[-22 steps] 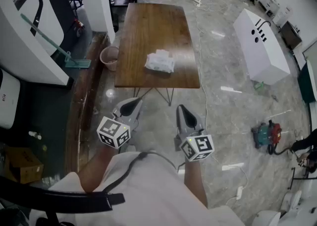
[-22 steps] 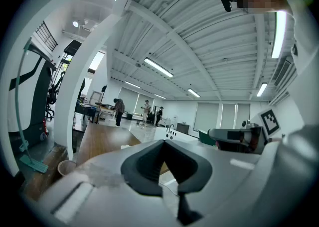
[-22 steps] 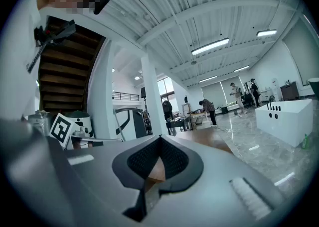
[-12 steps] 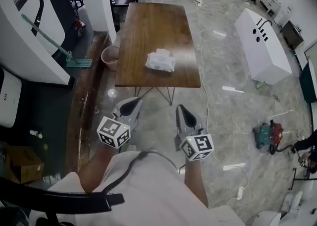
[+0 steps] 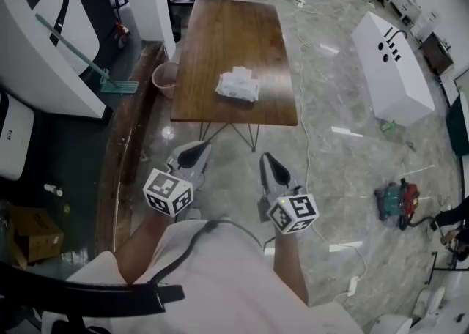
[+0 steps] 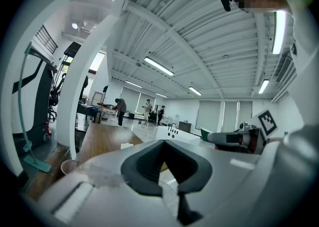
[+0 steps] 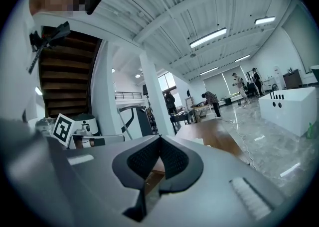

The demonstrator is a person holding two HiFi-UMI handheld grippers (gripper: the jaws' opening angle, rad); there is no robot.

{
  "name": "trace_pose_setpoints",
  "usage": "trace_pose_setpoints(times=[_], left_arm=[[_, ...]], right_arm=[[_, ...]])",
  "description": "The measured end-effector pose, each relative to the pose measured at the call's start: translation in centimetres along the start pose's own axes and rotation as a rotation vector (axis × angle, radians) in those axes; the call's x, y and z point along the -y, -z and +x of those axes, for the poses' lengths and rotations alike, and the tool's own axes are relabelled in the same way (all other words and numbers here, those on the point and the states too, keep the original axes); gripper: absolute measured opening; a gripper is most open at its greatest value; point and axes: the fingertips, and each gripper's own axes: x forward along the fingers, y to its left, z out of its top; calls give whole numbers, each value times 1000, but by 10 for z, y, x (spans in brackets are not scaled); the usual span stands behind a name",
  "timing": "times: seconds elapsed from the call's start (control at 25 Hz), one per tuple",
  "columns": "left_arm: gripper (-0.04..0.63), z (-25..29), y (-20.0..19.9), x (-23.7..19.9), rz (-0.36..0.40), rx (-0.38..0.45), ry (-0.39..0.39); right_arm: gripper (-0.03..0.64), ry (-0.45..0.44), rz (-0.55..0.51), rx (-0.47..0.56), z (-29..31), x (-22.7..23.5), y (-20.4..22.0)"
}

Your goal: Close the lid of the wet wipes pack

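The wet wipes pack (image 5: 237,85) is white and lies on the near half of a brown wooden table (image 5: 220,39), well ahead of me. Whether its lid is up I cannot tell at this distance. My left gripper (image 5: 192,155) and right gripper (image 5: 269,164) are held side by side over the floor, short of the table's near edge, both shut and empty. In the left gripper view the pack (image 6: 126,146) is a small white shape on the table (image 6: 99,139) beyond the closed jaws. In the right gripper view the pack (image 7: 199,141) shows just past the jaw tips.
A pink bucket (image 5: 165,76) stands on the floor by the table's left side, with a green long-handled squeegee (image 5: 110,85) beyond it. A white cabinet (image 5: 392,69) lies to the right; cables and a red and teal machine (image 5: 396,202) are on the marble floor. People stand far off.
The head view has shifted slightly, so the table sits a touch higher in it. Both grippers keep the same place and stay shut.
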Motion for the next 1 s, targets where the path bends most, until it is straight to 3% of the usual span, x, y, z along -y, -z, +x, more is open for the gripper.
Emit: trace_pose_setpoints(times=[1.0], left_arm=[[2, 27, 18, 52, 11, -19, -79]], right_arm=[[9, -83, -7, -53, -43, 48, 8]])
